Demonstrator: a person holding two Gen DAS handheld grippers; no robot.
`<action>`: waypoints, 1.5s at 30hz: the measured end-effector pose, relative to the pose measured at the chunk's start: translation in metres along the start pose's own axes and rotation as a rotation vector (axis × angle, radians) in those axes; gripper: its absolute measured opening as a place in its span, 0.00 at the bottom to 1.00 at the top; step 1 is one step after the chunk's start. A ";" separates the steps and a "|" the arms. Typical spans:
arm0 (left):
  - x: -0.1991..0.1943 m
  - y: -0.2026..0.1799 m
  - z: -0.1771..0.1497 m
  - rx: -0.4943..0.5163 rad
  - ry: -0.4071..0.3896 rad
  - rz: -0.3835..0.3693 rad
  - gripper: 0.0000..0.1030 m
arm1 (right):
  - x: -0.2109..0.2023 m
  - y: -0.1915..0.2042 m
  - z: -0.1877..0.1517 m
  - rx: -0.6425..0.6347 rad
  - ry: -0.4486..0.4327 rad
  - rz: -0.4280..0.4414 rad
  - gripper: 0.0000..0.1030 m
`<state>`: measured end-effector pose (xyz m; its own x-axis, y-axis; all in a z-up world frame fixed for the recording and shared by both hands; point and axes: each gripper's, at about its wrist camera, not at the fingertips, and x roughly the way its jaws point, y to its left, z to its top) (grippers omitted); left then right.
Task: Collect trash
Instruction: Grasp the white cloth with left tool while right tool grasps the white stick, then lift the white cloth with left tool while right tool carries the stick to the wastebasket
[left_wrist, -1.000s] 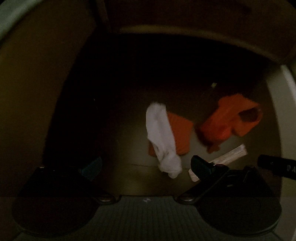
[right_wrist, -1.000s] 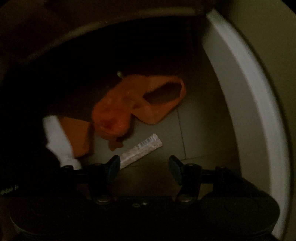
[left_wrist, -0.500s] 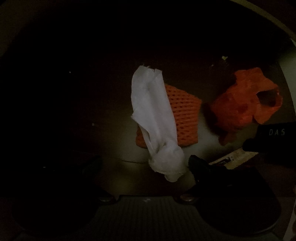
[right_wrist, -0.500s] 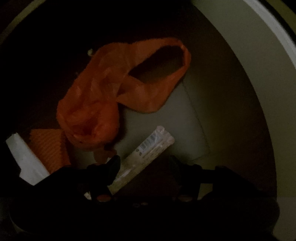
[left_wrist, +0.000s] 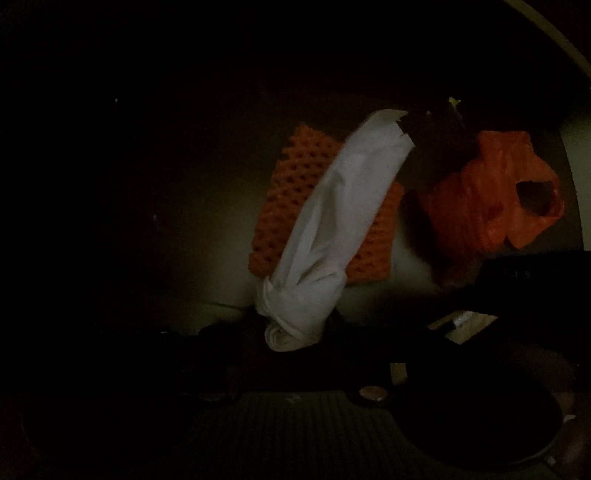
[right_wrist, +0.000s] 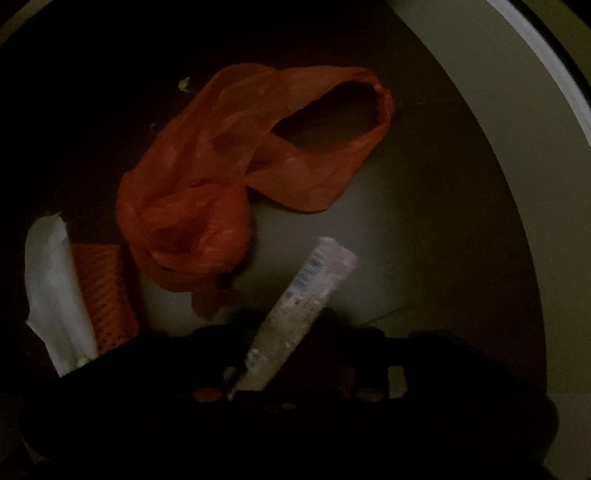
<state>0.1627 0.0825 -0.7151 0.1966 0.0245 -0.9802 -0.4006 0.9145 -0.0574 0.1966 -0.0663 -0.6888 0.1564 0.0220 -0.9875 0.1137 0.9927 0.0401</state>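
Two claws working over trash on a dim floor.
The left claw (left_wrist: 295, 325) is closing around the tissue's (left_wrist: 332, 229) twisted end, lying across orange netting (left_wrist: 291, 192); the right claw (right_wrist: 284, 332) is straddling the wrapper (right_wrist: 295, 310); neither grip can be made out.

Dim tiled floor (right_wrist: 424, 229), pale curved wall (right_wrist: 480, 74) with white edge at right

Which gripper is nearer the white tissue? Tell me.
Left. The left gripper has the white tissue between its fingers; the right gripper is off to the tissue's right, at the wrapper.
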 end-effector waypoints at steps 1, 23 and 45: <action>-0.001 0.000 0.000 0.002 -0.004 0.000 0.32 | 0.000 -0.002 -0.002 -0.011 -0.005 0.006 0.27; -0.133 0.005 -0.021 -0.051 -0.010 -0.064 0.23 | -0.193 -0.058 -0.045 -0.286 -0.246 0.113 0.19; -0.527 -0.029 0.057 0.026 -0.225 -0.159 0.23 | -0.580 -0.061 0.007 -0.443 -0.560 0.276 0.19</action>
<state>0.1217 0.0661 -0.1865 0.4499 -0.0340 -0.8924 -0.3264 0.9239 -0.1997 0.1059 -0.1400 -0.1170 0.6090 0.3302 -0.7211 -0.3875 0.9172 0.0928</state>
